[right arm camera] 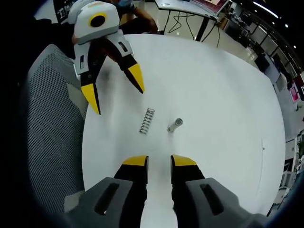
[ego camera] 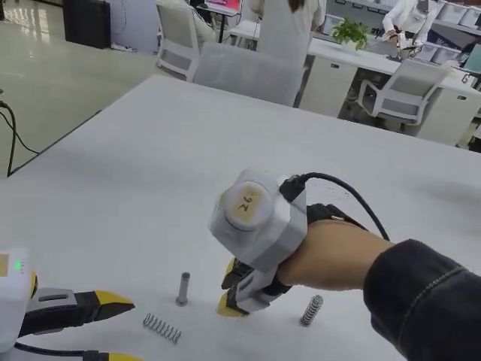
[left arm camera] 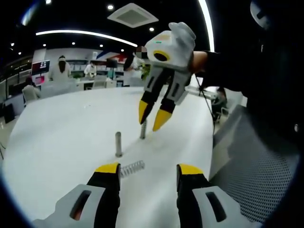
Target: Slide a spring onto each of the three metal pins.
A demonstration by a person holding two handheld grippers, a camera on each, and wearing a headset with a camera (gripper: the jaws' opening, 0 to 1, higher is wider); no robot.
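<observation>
Left jaws [left arm camera: 149,168] wide open, nothing in them, low over the white worktop [ego camera: 188,150]. Right jaws [right arm camera: 159,161] a small gap apart, also empty; the tips point down at the worktop just beside the pin.

The bare pin [ego camera: 183,288] stands upright on the worktop with no spring on it. It sits between my two grippers in the head view.

One spring [ego camera: 161,328] lies flat on its side just beside the pin, on the side nearer me, touching neither jaw. In the left gripper view it lies just ahead of the gap between my left tips, with the pin standing right behind it.

A second spring [ego camera: 312,310] stands on end, a bit tilted. It is on the far side of my right gripper from the pin, near my hand [ego camera: 331,256]. Can't tell if there's a pin inside it.

Office chairs [ego camera: 248,71] stand at the worktop's far edge, well away from the pin.
</observation>
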